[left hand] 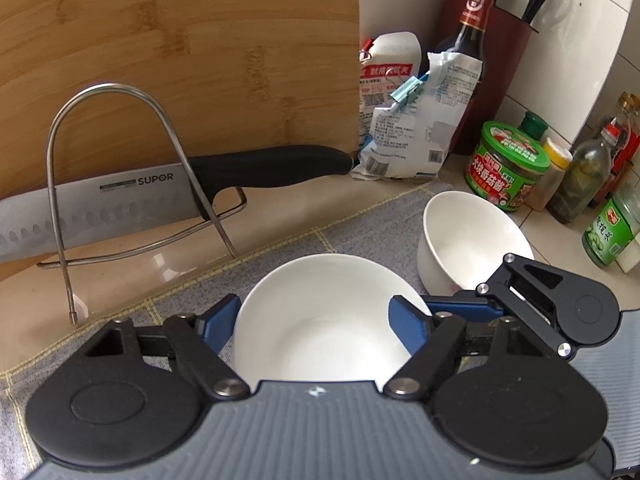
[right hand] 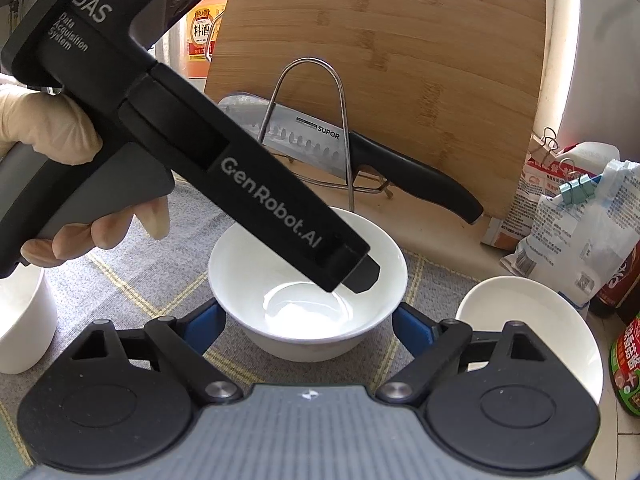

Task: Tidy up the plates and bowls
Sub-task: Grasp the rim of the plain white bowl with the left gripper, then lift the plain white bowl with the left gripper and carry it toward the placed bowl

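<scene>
Left wrist: bowl (left hand: pixel 320 320) between hand-held gripper (left hand: pixel 316 322) fingers.

Straddling a white bowl (right hand: pixel 308 300) on the grey checked mat (right hand: pixel 120 276) with the blue pads (right hand: pixel 204 326) of the right hand-held gripper (right hand: pixel 308 330), not visibly pressing its sides. Reaching down into that bowl with the left hand-held gripper (right hand: pixel 360 276), gripped by a gloved hand (right hand: pixel 60 136). Standing behind: knife (right hand: pixel 360 152) in wire rack (right hand: pixel 312 120), bamboo board (right hand: pixel 400 48); second bowl (right hand: pixel 532 320) sitting right.
</scene>
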Demonstrator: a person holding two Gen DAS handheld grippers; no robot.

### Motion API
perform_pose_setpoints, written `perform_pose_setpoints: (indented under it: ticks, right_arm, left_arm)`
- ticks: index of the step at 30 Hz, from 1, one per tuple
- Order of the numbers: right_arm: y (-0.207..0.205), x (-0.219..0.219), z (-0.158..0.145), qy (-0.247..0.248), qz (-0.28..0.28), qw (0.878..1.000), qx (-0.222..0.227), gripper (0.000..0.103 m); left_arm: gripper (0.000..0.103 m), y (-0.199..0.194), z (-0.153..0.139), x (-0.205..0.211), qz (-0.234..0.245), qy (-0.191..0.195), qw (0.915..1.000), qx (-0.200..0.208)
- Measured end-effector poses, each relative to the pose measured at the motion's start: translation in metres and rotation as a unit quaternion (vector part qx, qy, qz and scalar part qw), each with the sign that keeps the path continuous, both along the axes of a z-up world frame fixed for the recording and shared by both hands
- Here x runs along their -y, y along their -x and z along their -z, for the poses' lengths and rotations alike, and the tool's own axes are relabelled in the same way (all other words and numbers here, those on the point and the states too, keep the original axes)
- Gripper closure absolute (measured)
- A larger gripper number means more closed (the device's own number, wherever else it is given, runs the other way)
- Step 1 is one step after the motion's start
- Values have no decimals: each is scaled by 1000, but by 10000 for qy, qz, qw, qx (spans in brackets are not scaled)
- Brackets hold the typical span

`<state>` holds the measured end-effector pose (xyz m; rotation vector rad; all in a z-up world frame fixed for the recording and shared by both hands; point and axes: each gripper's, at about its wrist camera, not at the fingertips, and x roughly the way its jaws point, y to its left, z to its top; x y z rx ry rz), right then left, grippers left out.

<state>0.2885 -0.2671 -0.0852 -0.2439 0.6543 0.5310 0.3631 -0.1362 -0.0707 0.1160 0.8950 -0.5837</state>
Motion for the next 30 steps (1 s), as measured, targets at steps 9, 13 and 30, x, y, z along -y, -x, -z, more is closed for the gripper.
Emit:
perform_pose_setpoints:
  ticks: [9,13,30]
  right_arm:
    - [-1,-1,-1,7,-16,10000,-18,10]
    - [0,-1,-2,-14,-4,10000,-59,10]
    - [26,-6,-38,-153,-298,9993,-148,10]
  left_arm:
    - [24,-4,2,-3,-16,106,9998,-171]
    - [24,0,-1,-4,11,135,9998,-132]
    - [24,42,-35,-20,-203,166,9996,-56]
